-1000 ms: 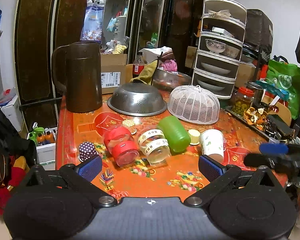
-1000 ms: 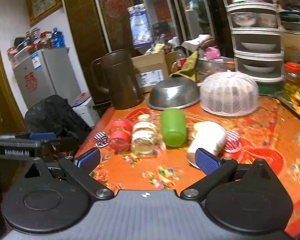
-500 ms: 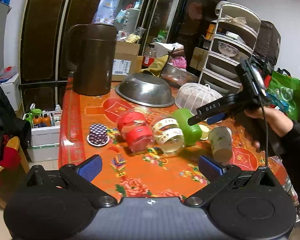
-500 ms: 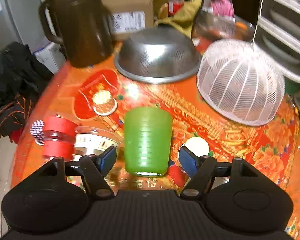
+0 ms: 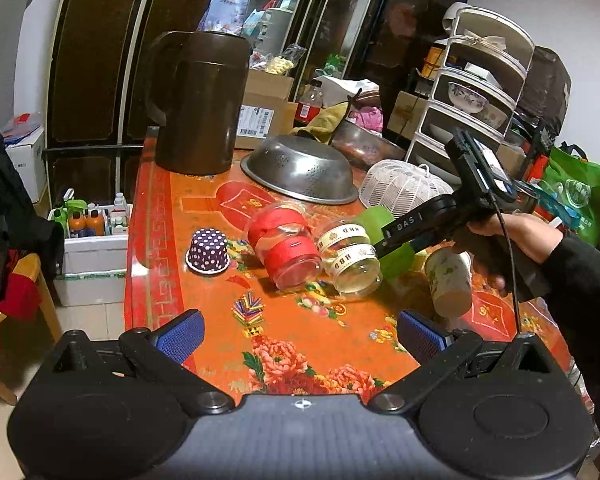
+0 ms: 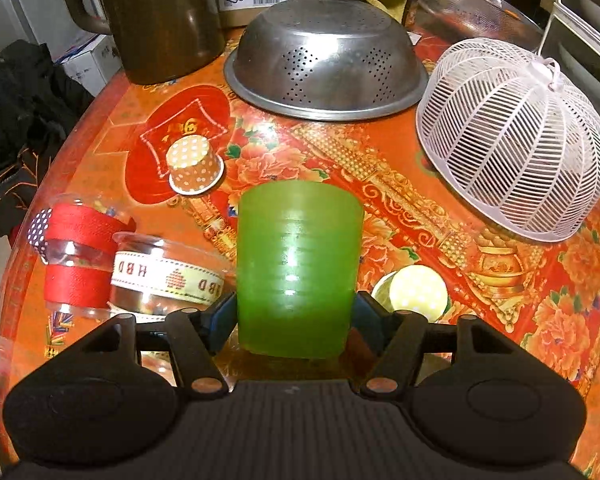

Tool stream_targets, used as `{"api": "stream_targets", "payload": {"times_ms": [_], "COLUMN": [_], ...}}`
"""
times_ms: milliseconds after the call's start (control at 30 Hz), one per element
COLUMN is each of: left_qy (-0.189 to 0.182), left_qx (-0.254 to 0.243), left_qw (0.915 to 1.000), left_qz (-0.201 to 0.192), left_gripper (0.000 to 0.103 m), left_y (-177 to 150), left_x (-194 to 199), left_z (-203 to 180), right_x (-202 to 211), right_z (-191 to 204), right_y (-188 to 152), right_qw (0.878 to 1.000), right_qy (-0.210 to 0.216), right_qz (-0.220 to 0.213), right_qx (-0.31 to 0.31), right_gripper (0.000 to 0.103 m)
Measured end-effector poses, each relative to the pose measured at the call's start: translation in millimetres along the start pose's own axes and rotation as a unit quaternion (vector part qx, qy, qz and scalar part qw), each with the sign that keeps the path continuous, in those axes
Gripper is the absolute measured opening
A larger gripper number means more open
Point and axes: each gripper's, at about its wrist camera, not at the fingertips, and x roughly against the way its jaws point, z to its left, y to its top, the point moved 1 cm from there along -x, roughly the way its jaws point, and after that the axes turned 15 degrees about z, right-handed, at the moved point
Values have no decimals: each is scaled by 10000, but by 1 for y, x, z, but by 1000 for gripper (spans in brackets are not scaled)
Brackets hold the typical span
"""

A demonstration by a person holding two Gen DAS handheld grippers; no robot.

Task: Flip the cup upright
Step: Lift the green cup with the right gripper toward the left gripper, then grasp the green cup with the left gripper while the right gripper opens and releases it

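Note:
A green plastic cup point(image 6: 298, 268) lies on its side on the orange table, its base pointing away from me. My right gripper point(image 6: 296, 316) straddles its mouth end with both blue pads against its sides. In the left wrist view the cup point(image 5: 374, 220) shows partly behind the right gripper's body point(image 5: 420, 226). My left gripper point(image 5: 300, 334) is open and empty, held back above the table's near edge. Two glass jars lie beside the cup, one with an HBD ribbon point(image 6: 168, 280) and one with red ribbon point(image 6: 80, 256).
A white paper cup point(image 5: 448, 276) lies on its side to the right. Small dotted paper cups point(image 6: 196, 164) point(image 5: 208, 250) stand upside down. A steel colander point(image 6: 326, 60), a white mesh cover point(image 6: 512, 136) and a brown jug point(image 5: 198, 100) stand further back.
My right gripper has moved forward and down onto the green cup and its jaws have narrowed against the cup's sides. My left gripper has drawn slightly back and left.

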Motion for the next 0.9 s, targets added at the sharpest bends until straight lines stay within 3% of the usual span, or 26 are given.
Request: {"api": "stream_targets", "payload": {"times_ms": [233, 467, 533, 633, 767, 900], "left_qy": [-186, -632, -841, -1211, -1355, -1387], "left_qx": [15, 173, 241, 393, 474, 566], "left_qw": [9998, 9978, 9962, 9910, 9866, 9832], "left_qz": [-114, -123, -28, 419, 780, 1042], "left_gripper": [103, 103, 103, 103, 103, 103], "left_y": [-4, -16, -21, -25, -31, -36], "left_x": [6, 16, 16, 6, -11, -24], "left_z": [-2, -3, -3, -1, -6, -13], "right_x": [48, 136, 134, 109, 72, 57], "right_z": [-6, 21, 31, 42, 50, 56], "right_y": [-27, -138, -171, -205, -224, -229], "right_qw": [9977, 9830, 9835, 9859, 9849, 9823], "right_qy": [113, 797, 889, 1158, 1517, 1700], "right_qz": [-655, -1652, -1574, -1191, -715, -596], "right_qx": [-137, -17, -46, -209, -427, -514], "right_gripper": [64, 64, 64, 64, 64, 64]}}
